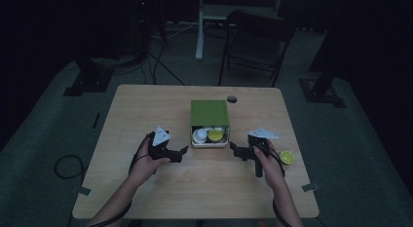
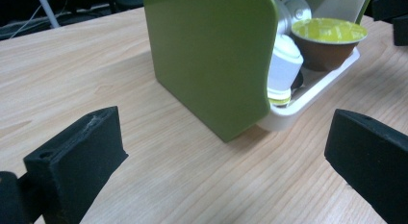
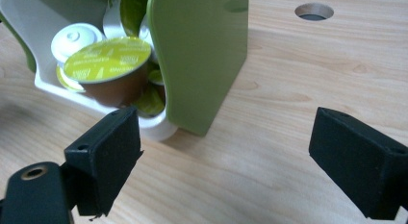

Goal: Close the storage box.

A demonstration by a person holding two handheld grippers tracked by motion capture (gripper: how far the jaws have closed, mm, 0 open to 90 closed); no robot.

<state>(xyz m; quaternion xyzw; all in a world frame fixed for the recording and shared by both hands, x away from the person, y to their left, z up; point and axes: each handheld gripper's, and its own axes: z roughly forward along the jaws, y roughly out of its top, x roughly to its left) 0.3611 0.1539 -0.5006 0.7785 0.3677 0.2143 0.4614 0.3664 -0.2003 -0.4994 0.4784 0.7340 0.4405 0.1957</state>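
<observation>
Left black two-jaw gripper (image 1: 181, 151) and right black two-jaw gripper (image 1: 235, 150) rest low, jaws spread wide, pointing inward; both forearms enter from below.

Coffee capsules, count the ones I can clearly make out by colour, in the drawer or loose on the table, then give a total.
Brown with yellow-green lid, in the white drawer of the green box: 1
White capsule, in the drawer: 1
Yellow-green capsule, loose on the table: 1
Total: 3 clearly seen; more lie partly hidden in the drawer.
</observation>
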